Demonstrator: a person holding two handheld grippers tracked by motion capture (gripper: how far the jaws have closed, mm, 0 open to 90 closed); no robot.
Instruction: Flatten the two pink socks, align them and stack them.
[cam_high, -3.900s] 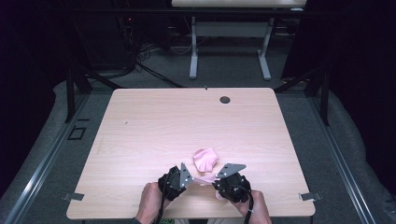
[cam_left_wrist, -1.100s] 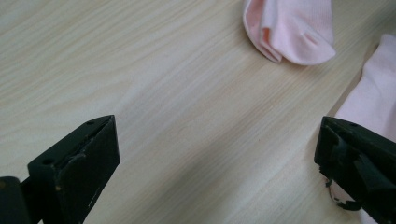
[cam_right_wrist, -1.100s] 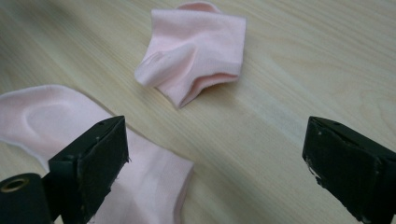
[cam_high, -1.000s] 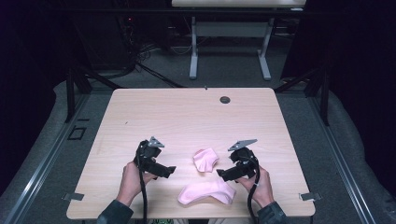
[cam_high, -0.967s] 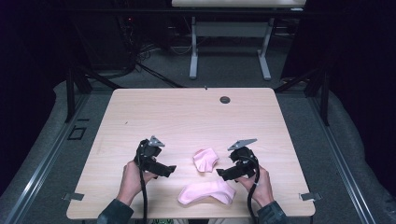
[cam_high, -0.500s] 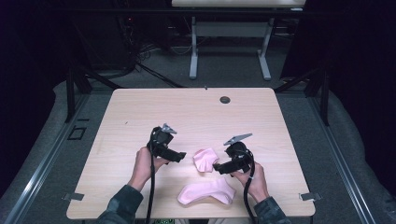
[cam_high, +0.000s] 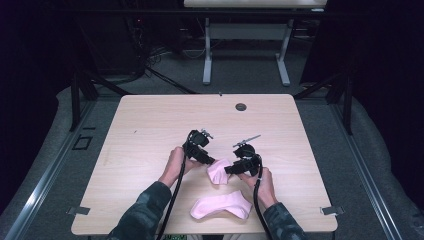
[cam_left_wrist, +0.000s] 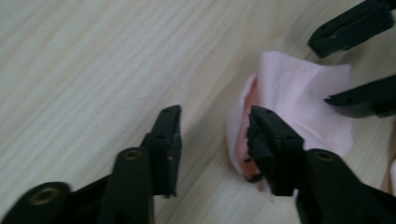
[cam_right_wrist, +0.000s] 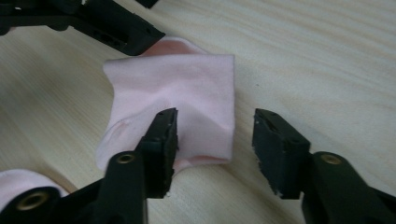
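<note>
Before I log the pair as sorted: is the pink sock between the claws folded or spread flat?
Folded. The sock between the claws lies bunched, doubled over with creases; the other sock lies spread out.

Table (cam_high: 150, 125) evenly lit, surroundings dark; claw views soft, perhaps motion-blurred

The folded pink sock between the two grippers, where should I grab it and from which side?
Take the folded sock by its straight cut edge, probably the cuff, which faces the right gripper. That edge lies flat and free on the table, so one jaw could slide under it. The left gripper can come at the bunched, rounded end opposite, where an opening shows.
</note>
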